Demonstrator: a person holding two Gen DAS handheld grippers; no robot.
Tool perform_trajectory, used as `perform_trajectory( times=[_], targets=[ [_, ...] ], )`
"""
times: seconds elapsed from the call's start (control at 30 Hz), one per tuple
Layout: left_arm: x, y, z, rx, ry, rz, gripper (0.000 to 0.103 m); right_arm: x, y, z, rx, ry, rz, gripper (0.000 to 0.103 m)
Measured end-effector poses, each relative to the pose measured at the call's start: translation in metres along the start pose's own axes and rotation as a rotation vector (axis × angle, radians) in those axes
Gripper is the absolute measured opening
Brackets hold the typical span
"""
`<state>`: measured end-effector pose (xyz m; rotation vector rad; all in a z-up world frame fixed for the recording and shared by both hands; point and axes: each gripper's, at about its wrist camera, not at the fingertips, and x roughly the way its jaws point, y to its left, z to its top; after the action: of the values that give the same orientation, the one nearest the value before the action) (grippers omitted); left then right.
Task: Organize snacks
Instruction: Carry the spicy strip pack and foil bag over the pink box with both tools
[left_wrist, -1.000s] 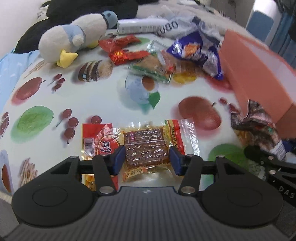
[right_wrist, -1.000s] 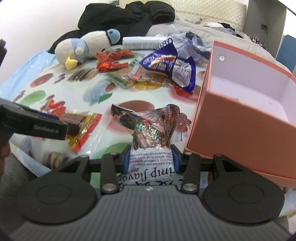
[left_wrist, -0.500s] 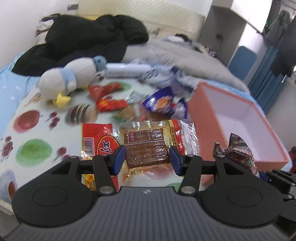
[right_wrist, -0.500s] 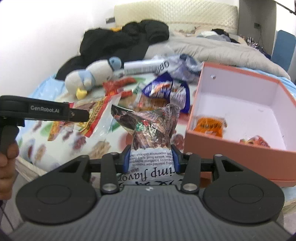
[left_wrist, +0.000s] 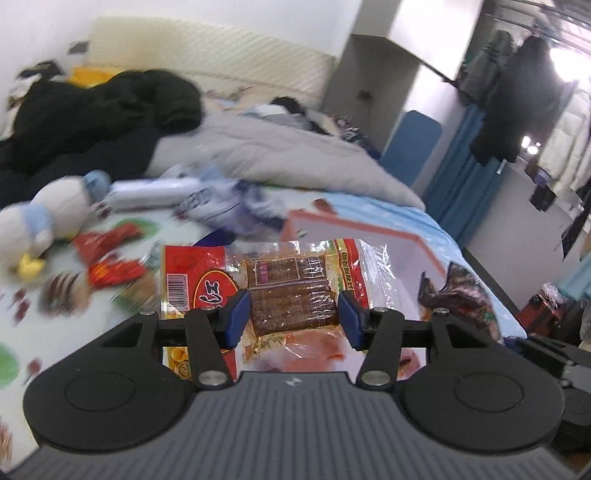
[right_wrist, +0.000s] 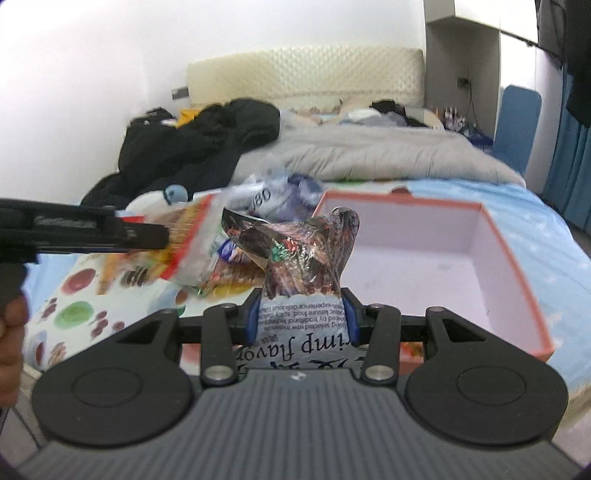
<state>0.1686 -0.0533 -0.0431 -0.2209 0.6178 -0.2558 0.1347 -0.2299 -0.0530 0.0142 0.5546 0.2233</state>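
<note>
My left gripper (left_wrist: 291, 314) is clamped on the clear-and-red packet of brown snack bars (left_wrist: 286, 295), its blue pads pressing the two long edges of the bar block, with the printed red end sticking out past my left finger and the loose clear film past my right one. I judge it light and fairly stiff through the middle, where the bars give the pads something firm to bite; the film alone would be slippery and would crumple, so the block is the right place to hold. My right gripper (right_wrist: 301, 319) is closed on the shrimp-flavour bag (right_wrist: 301, 266), pinched at its lower waist just above the white printed band, so the crinkled dark top fans out ahead of my fingertips. That bag looks puffy, soft and very light; a squeeze lower down probably risks crushing what is inside, while the gathered neck would give a surer hold.

Both packets hang in the air, off the fruit-print cloth (right_wrist: 74, 314). Ahead of my right fingers and slightly to their right sits the open orange box (right_wrist: 517, 273), its pale floor mostly bare. In the right wrist view, my left tool crosses to the left of my fingers, carrying its packet. Further out beyond my left fingers lie red wrappers (left_wrist: 110, 266), a plush duck (left_wrist: 33, 225) and a dark coat (left_wrist: 92, 118) on the bed.
</note>
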Motion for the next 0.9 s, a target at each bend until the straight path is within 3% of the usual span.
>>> perform_trajectory(
  times=[0.17, 0.33, 0.6, 0.9],
  targets=[
    [0.038, -0.041, 0.02, 0.044, -0.005, -0.053, 0.058, 0.002, -0.039, 0.019, 0.034, -0.061, -0.069, 0.046],
    [0.085, -0.067, 0.028, 0.066, 0.038, -0.076, 0.058, 0.023, -0.072, 0.029, 0.012, -0.065, -0.098, 0.046],
    [0.164, -0.076, 0.029, 0.042, 0.17, -0.072, 0.058, 0.068, -0.113, 0.028, 0.079, -0.003, -0.121, 0.046],
    [0.207, -0.068, 0.022, 0.036, 0.22, -0.05, 0.058, 0.108, -0.128, 0.019, 0.11, 0.063, -0.11, 0.047]
  ],
)
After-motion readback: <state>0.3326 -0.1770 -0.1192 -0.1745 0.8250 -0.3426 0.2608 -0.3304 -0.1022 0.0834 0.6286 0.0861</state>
